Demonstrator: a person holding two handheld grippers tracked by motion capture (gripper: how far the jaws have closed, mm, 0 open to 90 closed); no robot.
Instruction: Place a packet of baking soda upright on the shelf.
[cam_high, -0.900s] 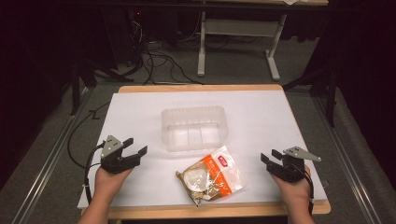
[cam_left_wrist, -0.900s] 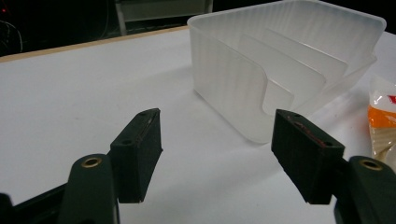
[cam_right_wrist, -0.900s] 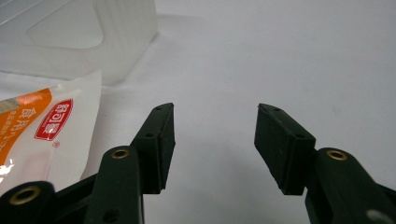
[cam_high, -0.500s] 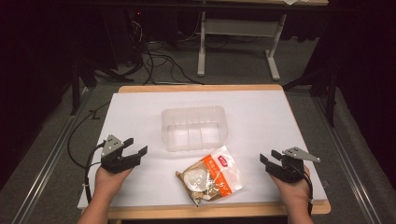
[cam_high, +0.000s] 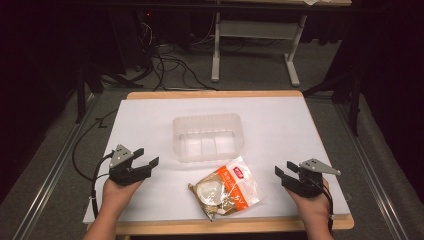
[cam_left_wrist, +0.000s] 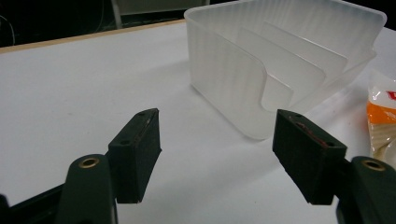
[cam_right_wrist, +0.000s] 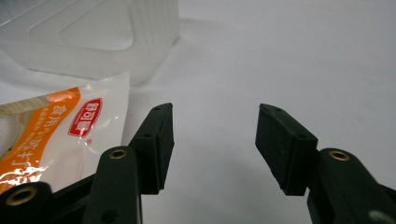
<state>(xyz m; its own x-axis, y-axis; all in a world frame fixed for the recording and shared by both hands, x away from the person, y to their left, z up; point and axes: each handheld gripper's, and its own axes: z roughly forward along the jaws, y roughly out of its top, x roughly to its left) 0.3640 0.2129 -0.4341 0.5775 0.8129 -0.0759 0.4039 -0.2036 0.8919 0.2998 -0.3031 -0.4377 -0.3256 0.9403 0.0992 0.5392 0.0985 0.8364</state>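
Here the left claw (cam_high: 146, 163) stands wide open, holding nothing, left of the clear plastic bin (cam_high: 208, 137). The right claw (cam_high: 283, 175) gapes empty too, right of the snack bag (cam_high: 227, 188), which lies just in front of the bin. Bare white surface (cam_high: 280, 125) spreads behind and beside the bin; nothing stands between either claw and the bag.

Desk (cam_high: 150, 107): white top sheet with a pale wooden edge showing at the far and near sides. Floor (cam_high: 260, 75) grey, carpet-like. Beyond the desk a second table's white metal leg frame (cam_high: 292, 60) stands on the floor. Black cables (cam_high: 165, 65) lie tangled at far left of it. Metal rails (cam_high: 50, 175) run along both flanks of the desk. Surroundings dark, black drapes (cam_high: 390, 75) at right; light falls mainly on the desk top.
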